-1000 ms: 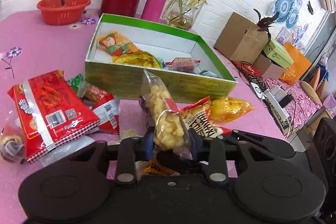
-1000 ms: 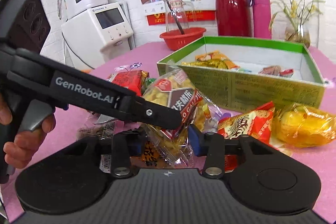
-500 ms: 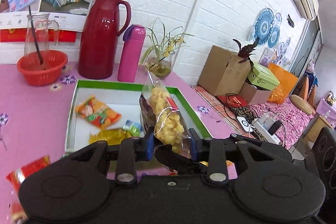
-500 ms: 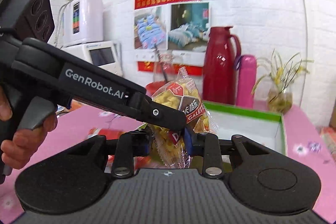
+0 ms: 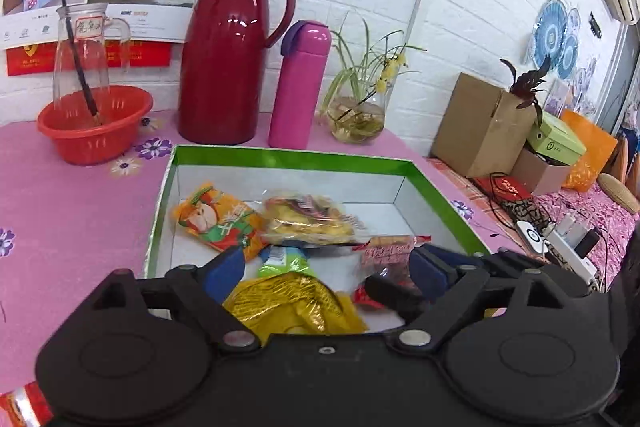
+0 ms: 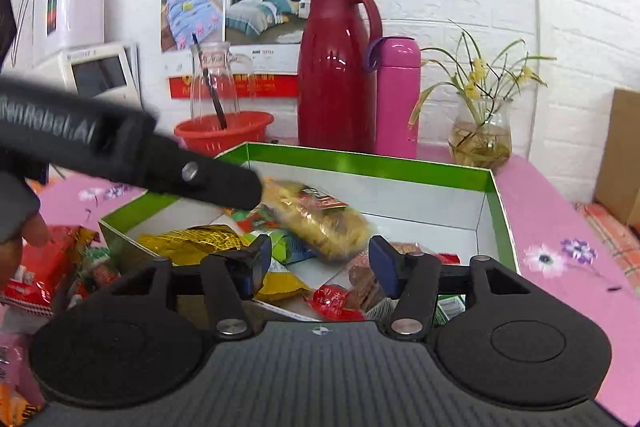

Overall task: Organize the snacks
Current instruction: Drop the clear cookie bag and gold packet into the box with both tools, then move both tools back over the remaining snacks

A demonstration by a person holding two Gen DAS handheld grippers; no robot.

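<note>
A green-rimmed white box (image 5: pixel 288 157) (image 6: pixel 372 163) sits on the pink table and holds several snack packs. The clear bag of yellow puffs (image 5: pixel 308 217) (image 6: pixel 320 221) lies in the box beside an orange pack (image 5: pixel 214 221), a gold pack (image 5: pixel 288 301) and a red pack (image 5: pixel 386 251). My left gripper (image 5: pixel 326 269) is open and empty above the box's near edge; it also shows in the right wrist view (image 6: pixel 160 163), its tip over the puffs bag. My right gripper (image 6: pixel 318 263) is open and empty over the box's near side.
A red thermos (image 5: pixel 232 55), a pink bottle (image 5: pixel 300 87), a plant vase (image 5: pixel 356 115) and a red bowl with a glass jug (image 5: pixel 94 123) stand behind the box. Loose red snack packs (image 6: pixel 44 267) lie left of the box. Cardboard boxes (image 5: pixel 480 125) stand off the table's right edge.
Both grippers held the puffs bag up over the box; both have opened, and the bag now lies inside the box. The left gripper has dropped lower over the box.
</note>
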